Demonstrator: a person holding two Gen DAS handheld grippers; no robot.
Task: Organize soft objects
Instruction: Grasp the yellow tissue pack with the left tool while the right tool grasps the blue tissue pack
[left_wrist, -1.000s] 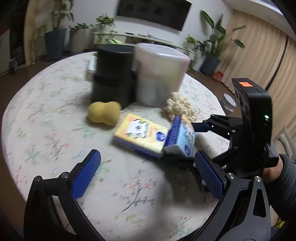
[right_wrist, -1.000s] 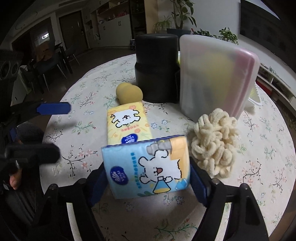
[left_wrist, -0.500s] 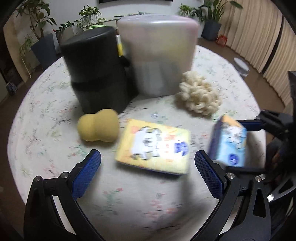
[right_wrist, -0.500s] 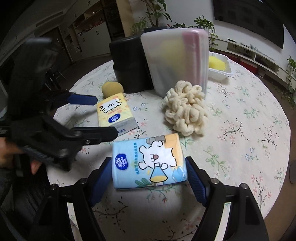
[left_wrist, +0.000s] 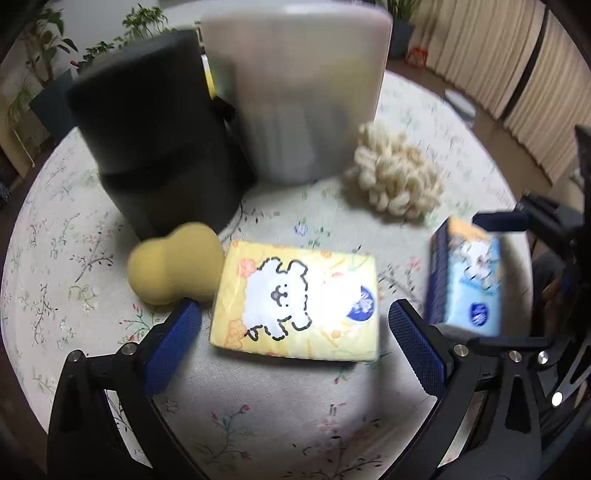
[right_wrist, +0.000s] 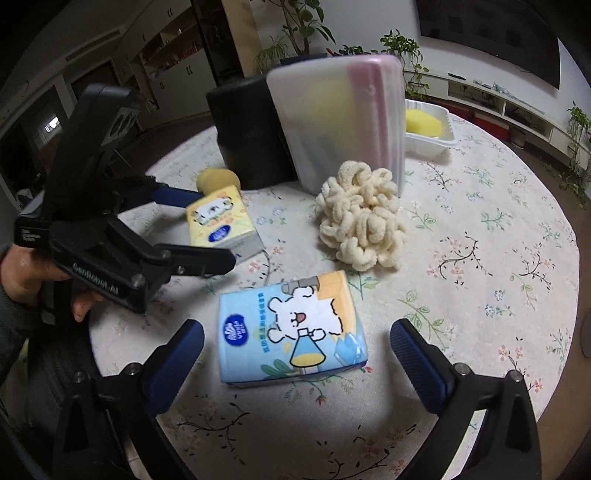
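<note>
A yellow tissue pack (left_wrist: 299, 302) lies on the flowered tablecloth (left_wrist: 280, 417), just ahead of my open, empty left gripper (left_wrist: 295, 343). It also shows in the right wrist view (right_wrist: 219, 225). A blue tissue pack (right_wrist: 290, 328) lies flat on the cloth between the wide-open jaws of my right gripper (right_wrist: 295, 354), which no longer grips it. In the left wrist view the blue pack (left_wrist: 467, 284) is blurred at the right. A yellow gourd-shaped sponge (left_wrist: 173, 266) and a cream chenille mop head (right_wrist: 360, 218) lie nearby.
A black cylinder (left_wrist: 155, 136) and a frosted plastic container (right_wrist: 340, 118) stand at the back. A white tray (right_wrist: 432, 138) with a yellow sponge (right_wrist: 423, 122) sits behind them. The left gripper body (right_wrist: 107, 221) is at the left in the right wrist view.
My right gripper has opened and let go of the blue tissue pack, which now lies on the cloth. My left gripper has moved in toward the yellow pack.
</note>
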